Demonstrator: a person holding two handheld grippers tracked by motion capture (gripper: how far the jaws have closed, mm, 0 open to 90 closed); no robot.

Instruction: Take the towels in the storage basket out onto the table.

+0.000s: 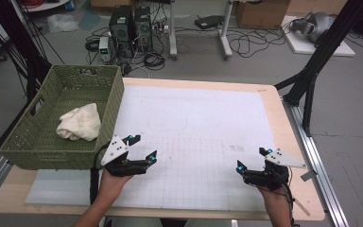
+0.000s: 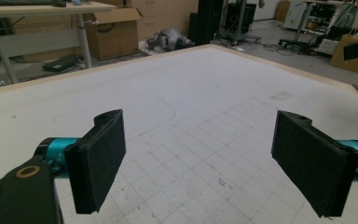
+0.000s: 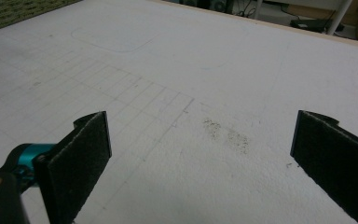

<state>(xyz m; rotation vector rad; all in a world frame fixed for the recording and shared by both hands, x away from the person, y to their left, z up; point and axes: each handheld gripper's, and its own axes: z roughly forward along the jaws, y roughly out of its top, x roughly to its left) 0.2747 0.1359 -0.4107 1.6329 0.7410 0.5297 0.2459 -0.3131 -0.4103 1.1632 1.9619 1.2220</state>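
A cloth [image 1: 79, 123] lies in the basket [image 1: 26, 142] on the counter [image 1: 274, 101]. Left tool [image 1: 142, 148] and right tool [image 1: 251, 158] gape apart, empty.

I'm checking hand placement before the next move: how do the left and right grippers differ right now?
The left gripper sits near the green basket that holds a cream cloth; the right gripper sits near the table's right edge, far from both. The left gripper's jaws point up and to the right across the mat; the right gripper's point up and to the left. Both are open and hold nothing.
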